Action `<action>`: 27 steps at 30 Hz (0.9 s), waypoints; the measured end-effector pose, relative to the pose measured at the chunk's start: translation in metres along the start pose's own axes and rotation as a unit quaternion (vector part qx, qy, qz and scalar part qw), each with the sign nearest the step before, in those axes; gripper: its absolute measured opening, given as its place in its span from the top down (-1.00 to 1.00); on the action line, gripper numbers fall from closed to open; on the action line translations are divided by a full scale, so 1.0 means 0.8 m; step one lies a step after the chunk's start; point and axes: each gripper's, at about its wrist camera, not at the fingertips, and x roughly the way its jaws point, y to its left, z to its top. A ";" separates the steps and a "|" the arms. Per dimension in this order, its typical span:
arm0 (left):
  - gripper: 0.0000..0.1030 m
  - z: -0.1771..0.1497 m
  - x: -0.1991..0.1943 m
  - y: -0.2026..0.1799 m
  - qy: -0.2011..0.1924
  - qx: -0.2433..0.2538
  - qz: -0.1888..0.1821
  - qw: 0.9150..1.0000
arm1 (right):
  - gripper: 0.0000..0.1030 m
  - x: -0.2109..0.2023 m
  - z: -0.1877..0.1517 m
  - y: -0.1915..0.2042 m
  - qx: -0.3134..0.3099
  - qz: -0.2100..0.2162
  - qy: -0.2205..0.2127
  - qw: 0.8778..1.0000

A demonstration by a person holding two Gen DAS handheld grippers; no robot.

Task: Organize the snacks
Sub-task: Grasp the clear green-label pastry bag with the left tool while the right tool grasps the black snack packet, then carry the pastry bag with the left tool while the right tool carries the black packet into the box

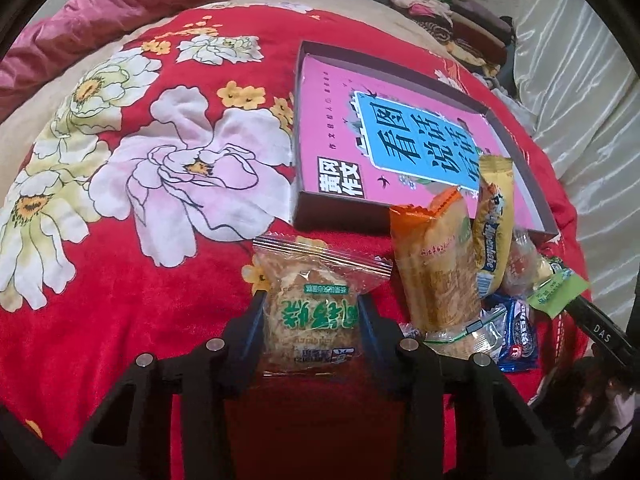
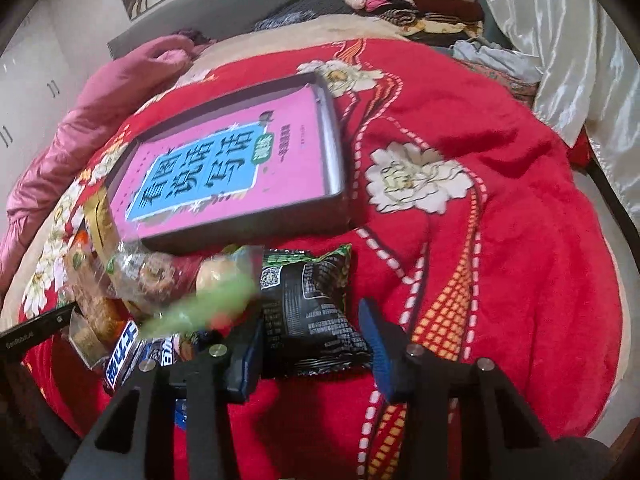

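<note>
Left gripper (image 1: 312, 316) clamps clear crinkly cake packet (image 1: 310, 312); right gripper (image 2: 312, 340) pinches black foil pouch (image 2: 310, 312), both near blanket's (image 1: 120, 300) front edge. Lift vert., then release inside grey tray w/ pink book (image 1: 298, 212).

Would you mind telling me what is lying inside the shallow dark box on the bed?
Inside the shallow dark cardboard box lies a pink book with a blue title panel, filling most of the floor. Whatever is beneath the book is covered. No snack lies fully inside yet.
</note>
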 end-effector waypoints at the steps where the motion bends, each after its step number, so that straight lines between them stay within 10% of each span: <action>1: 0.13 0.000 -0.002 0.001 -0.001 -0.003 0.000 1.000 | 0.12 -0.002 0.001 -0.002 0.003 0.000 -0.004 1.000; 27: 0.14 0.020 -0.067 0.010 -0.069 -0.014 -0.001 0.997 | 0.12 -0.053 0.020 0.008 -0.024 0.013 -0.116 0.993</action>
